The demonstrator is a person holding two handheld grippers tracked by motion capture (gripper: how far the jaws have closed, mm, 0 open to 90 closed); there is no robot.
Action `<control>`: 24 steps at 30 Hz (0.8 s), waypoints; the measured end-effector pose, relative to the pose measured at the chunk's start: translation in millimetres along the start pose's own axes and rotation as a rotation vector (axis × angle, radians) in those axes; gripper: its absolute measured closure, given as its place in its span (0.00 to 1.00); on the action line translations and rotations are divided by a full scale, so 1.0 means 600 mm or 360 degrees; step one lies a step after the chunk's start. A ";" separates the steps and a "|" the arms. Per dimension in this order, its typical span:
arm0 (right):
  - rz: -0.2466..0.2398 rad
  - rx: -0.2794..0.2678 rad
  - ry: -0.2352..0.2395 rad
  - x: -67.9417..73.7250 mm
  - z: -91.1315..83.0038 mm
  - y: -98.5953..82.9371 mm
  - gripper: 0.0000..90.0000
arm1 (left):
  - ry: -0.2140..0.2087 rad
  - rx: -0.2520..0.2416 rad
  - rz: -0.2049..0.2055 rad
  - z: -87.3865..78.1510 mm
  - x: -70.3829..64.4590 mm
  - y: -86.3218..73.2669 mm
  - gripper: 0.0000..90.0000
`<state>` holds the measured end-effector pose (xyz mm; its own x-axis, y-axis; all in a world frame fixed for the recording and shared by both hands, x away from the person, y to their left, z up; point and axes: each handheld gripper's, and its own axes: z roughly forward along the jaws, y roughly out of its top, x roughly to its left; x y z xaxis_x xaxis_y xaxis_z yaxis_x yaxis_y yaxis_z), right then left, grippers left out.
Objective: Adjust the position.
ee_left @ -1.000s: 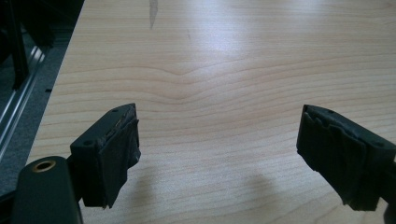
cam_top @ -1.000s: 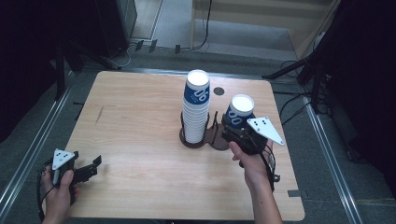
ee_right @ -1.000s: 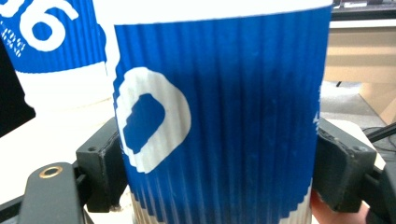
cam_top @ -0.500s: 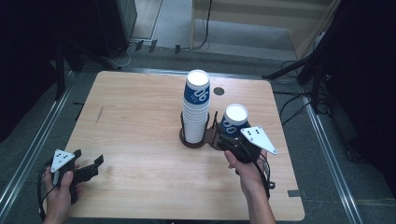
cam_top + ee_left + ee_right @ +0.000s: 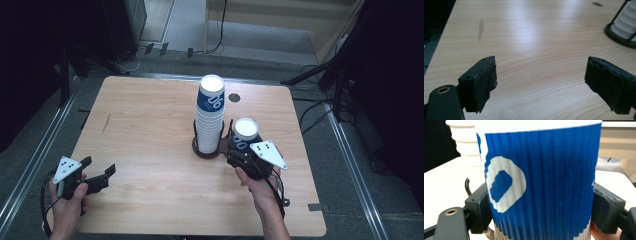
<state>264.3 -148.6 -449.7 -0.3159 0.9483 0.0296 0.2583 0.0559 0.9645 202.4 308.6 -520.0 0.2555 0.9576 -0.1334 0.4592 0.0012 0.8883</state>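
- Right tool [image 5: 239, 150] is gripping a single blue paper cup [image 5: 245, 134]; in the right gripper view its two black jaws are pressing against either side of the cup's ribbed wall [image 5: 541, 182], closed as far as the cup allows.
- The cup is standing upright, white rim up, just to the right of the tall stack of cups [image 5: 210, 115] and very near it; whether its base is touching the counter [image 5: 150, 125] is hard to tell.
- The stack is sitting in a dark wire holder [image 5: 207, 150] near the middle of the counter, toward the right.
- Left tool [image 5: 95, 177] is hovering low over the near left corner, well apart from the cups; its jaws are standing wide open with nothing between them, and bare wood is showing in the gap in the left gripper view.
- Step in hand, as I judge it: one cup is being moved beside the stack, either being set down or being carried off. The next move calls for keeping the cup upright and clear of the holder's wires, with a light squeeze so the paper wall is not buckling.
- Hard to make out: the cup's base is cut off in the right gripper view; the holder's right side is hidden behind the right tool; a small dark round mark [image 5: 233, 98] is lying behind the stack, nature unclear.
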 end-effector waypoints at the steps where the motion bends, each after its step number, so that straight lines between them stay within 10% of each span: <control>1: -0.0010 -0.0002 -0.0003 0.002 0.001 -0.001 0.20 | -0.0025 -0.0010 0.0004 -0.001 -0.004 0.005 0.13; 24: -0.0132 0.0005 -0.0027 0.026 0.003 -0.012 0.20 | -0.0299 -0.0047 0.0202 0.043 -0.136 0.095 0.11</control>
<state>259.0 -134.0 -456.7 -0.3207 0.9456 -0.0548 0.2350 0.1355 0.9625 229.8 223.1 -470.2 0.4648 0.8801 -0.0966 0.3889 -0.1049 0.9153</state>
